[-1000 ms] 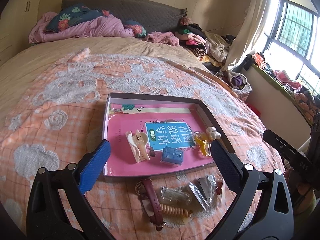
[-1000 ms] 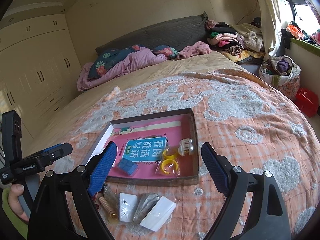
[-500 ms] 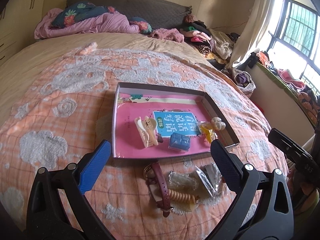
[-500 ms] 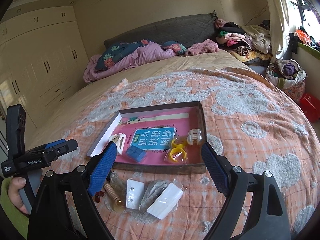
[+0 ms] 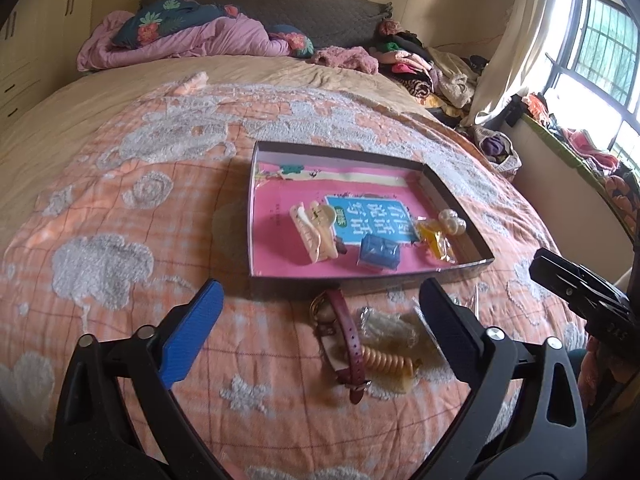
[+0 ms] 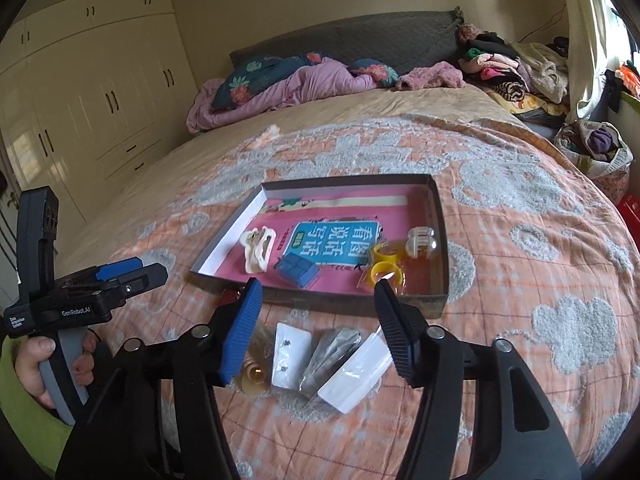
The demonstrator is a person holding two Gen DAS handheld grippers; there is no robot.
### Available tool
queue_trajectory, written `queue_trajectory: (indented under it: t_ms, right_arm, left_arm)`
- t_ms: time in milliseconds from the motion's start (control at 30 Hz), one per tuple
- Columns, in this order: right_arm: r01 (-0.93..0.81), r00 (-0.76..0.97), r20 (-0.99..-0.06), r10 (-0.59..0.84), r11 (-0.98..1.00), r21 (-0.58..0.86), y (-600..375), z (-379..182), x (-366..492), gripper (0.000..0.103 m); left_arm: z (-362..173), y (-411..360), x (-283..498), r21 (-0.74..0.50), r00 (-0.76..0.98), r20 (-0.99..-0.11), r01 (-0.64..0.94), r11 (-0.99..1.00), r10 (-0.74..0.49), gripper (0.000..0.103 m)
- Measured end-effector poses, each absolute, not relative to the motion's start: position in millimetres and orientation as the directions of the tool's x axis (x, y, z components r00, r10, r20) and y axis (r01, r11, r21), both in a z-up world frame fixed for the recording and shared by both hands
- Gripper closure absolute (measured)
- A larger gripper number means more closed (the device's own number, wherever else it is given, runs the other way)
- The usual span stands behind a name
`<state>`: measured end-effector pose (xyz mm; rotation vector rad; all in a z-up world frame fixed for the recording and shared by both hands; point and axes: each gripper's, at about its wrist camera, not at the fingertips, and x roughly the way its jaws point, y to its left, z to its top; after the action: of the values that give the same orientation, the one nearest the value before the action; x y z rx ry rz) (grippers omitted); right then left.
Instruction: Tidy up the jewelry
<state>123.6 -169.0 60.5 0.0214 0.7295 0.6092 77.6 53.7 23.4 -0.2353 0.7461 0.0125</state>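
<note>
The bedspread [image 5: 120, 208] fills both views, and the shallow box [image 5: 456, 200] sits at centre frame, already holding a cream hair claw [image 5: 314, 228], a blue case [image 5: 379, 255], yellow rings [image 6: 383, 268] and a pearly clip [image 5: 452, 220]. The loose jewelry lies on the quilt along the box's near wall, toward the bottom of each frame. In the right wrist view the right gripper [image 6: 318, 328] hangs with its jaws spread wide and empty, and directly between them lie a white earring card [image 6: 291, 354], a grey packet [image 6: 334, 350] and a white packet [image 6: 354, 374], their long axes running roughly up the frame toward the box. The left gripper [image 5: 320, 334] is likewise spread and empty; below centre of its view the maroon strap [image 5: 348, 338] lies with its long axis down-frame, beside a beige spiral tie [image 5: 386, 360] and a clear packet [image 5: 384, 322]. The right gripper looks nearer its packets. Open quilt surrounds the pile; only the box's near wall must be cleared.
</note>
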Motion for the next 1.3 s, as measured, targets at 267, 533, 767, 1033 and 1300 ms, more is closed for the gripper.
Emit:
queue_trajectory:
  t_ms: [267, 533, 767, 1033, 1300]
  right_arm:
    - [-0.533, 0.533, -0.676, 0.509, 0.822, 0.199, -149, 38, 123, 0.058]
    - [-0.525, 0.499, -0.734, 0.462, 0.834, 0.169, -135, 11, 128, 0.059]
    - [-0.523, 0.469, -0.768, 0.436, 0.838, 0.156, -131, -8, 133, 0.059]
    - [-0.519, 0.470, -0.799, 0.374, 0.850, 0.092, -128, -20, 136, 0.061]
    - [-0.502, 0.419, -0.836, 0.355, 0.858, 0.114, -131, -37, 148, 0.059]
  left_arm:
    - [7, 46, 73, -0.210, 0.696, -0.710, -0.066, 0.975, -0.106, 0.035]
    - [-10, 34, 77, -0.203, 0.657, -0.743, -0.045, 0.978, -0.124, 0.040]
    - [-29, 22, 83, -0.177, 0.617, -0.777, -0.028, 0.984, -0.122, 0.048]
    - [-49, 20, 93, -0.167, 0.582, -0.804, -0.031, 0.986, -0.118, 0.070]
    - [-53, 24, 99, -0.173, 0.583, -0.804, -0.047, 0.984, -0.114, 0.074]
